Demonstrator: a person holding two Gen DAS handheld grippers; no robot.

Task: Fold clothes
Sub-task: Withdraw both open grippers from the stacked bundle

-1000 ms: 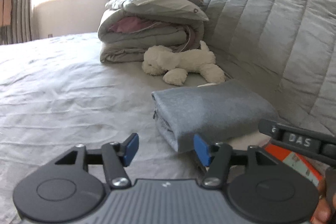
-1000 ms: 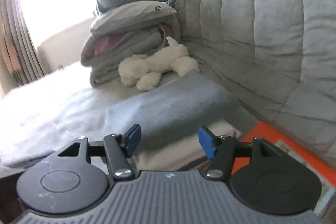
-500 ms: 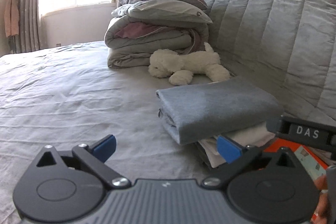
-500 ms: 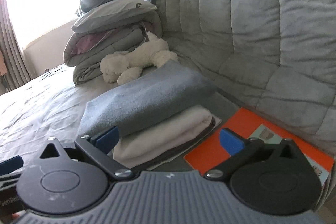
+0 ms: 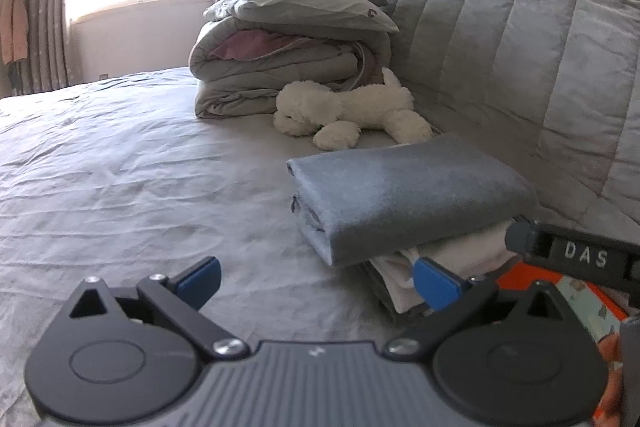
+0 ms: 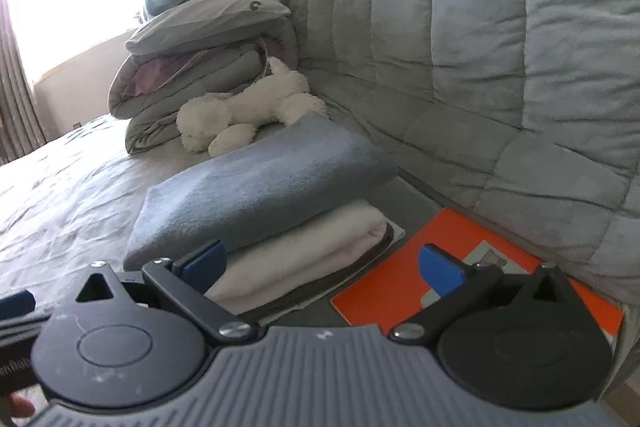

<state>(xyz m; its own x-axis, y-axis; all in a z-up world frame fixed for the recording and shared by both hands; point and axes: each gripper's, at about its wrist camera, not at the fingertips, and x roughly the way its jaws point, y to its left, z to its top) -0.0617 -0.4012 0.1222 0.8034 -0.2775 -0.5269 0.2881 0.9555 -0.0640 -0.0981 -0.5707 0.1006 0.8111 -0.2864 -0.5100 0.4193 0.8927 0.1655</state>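
The left gripper (image 5: 318,285) sits low in the middle of its view with its 2 blue fingers spread wide apart, holding nothing. The right gripper (image 6: 322,267) is the same in its own view: 2 blue fingers wide apart and nothing between them.

The folded blue-grey cloth (image 5: 404,195) lies on top of a folded white cloth (image 5: 460,255), in the right middle of the left view. In the right view this stack is in the middle of the frame, with the blue-grey one (image 6: 260,183) on top and the white one (image 6: 304,255) under it. A dark thin layer peeks out under the white one.

An orange book (image 6: 400,283) lies just beside the stack, at the lower right. A white soft toy dog (image 5: 352,111) lies behind the stack. A pile of grey bedding (image 5: 288,31) is behind the toy. All rest on a grey bed sheet (image 5: 120,167), next to a padded grey headboard (image 6: 480,27).
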